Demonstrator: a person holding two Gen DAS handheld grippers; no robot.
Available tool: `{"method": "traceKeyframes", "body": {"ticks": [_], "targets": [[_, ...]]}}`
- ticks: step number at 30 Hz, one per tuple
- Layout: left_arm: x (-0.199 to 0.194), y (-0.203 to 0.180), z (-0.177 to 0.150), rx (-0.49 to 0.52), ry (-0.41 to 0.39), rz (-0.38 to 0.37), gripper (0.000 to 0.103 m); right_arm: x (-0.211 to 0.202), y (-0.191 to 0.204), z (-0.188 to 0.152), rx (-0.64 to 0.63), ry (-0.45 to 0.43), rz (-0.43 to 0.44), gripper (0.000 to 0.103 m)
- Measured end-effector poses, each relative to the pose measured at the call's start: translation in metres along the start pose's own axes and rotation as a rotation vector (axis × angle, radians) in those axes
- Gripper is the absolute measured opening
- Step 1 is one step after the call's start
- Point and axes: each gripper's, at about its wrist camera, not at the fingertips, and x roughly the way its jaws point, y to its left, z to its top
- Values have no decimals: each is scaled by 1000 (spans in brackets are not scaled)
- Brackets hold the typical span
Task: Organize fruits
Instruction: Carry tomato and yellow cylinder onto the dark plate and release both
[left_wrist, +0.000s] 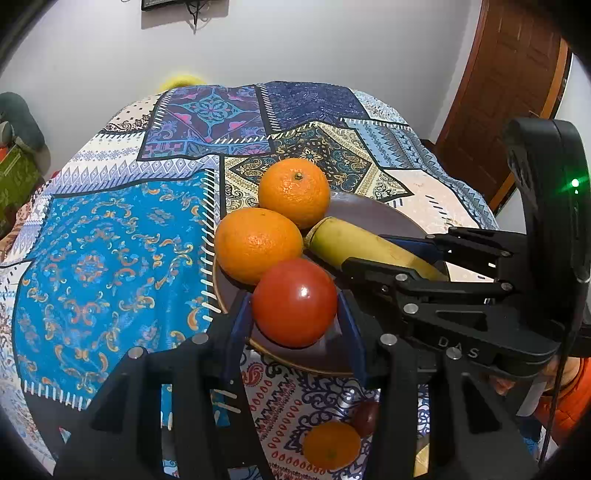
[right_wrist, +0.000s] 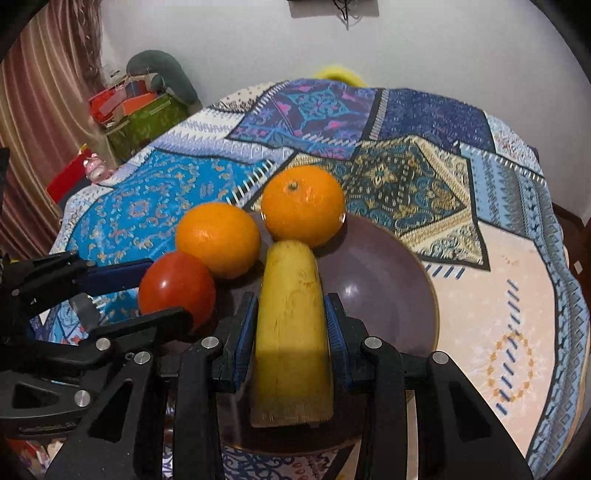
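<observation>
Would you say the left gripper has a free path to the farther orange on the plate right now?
Probably not: the left gripper is shut on the tomato, and the nearer orange sits between it and the farther orange.

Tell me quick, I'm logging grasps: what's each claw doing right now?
Left claw: closed on the tomato, over the plate.
Right claw: closed on the banana.

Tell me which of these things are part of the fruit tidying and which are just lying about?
Part of the job:
- tomato, between the left gripper's jaws
- banana, between the right gripper's jaws
- two oranges
- purple plate under them

Just lying about:
- patchwork tablecloth
- green box of clutter by the wall
- wooden door
</observation>
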Motion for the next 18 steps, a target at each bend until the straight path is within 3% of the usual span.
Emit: {"method": "traceKeyframes", "body": {"ticks": [8, 18], "targets": [[-3, -1, 1, -8, 1, 10, 48, 1, -1, 1, 10, 14, 6, 34], [-42, -10, -3, 3, -49, 30, 49, -39, 5, -2, 13, -47, -1, 34]]}}
